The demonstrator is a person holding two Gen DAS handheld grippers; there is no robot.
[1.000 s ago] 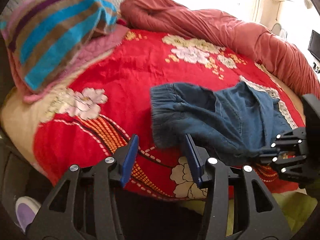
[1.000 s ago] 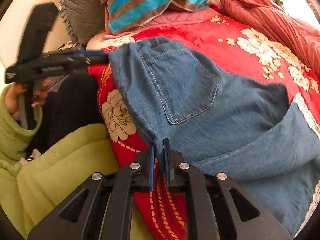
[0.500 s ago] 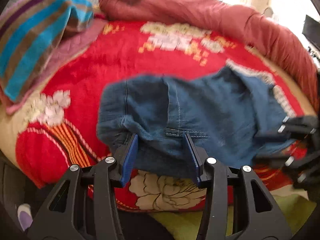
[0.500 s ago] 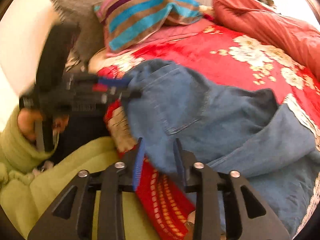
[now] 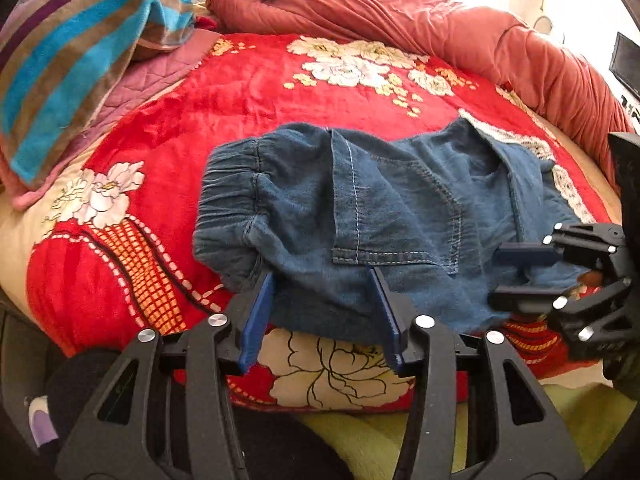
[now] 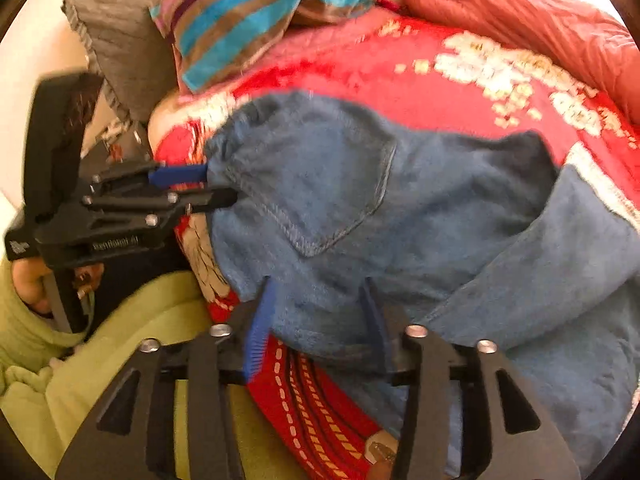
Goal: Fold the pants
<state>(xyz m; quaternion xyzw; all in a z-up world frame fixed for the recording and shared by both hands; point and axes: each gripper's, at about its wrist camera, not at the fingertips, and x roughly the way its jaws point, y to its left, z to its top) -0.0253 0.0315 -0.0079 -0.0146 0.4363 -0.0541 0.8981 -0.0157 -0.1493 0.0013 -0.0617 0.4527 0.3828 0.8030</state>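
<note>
With the pants (image 5: 384, 216) lying bunched on the red floral blanket (image 5: 248, 92) near its front edge, I have both the left gripper (image 5: 324, 312) and right gripper (image 6: 316, 320) parted, the right's jaws just opened, denim between unclamped. Soft, limp cloth; I'd pinch the waistband corners.

My right wrist view is smeared with motion blur, so the flowers on the red blanket (image 6: 460, 92) are just pale blotches. The pants (image 6: 400, 208) run off the lower right edge there, legs cut from sight. My left gripper (image 6: 212, 188) seems to sit against the waistband, though its tips vanish behind the cloth. In the left view the striped pillow (image 5: 72, 64) is clipped at the frame's edge.
</note>
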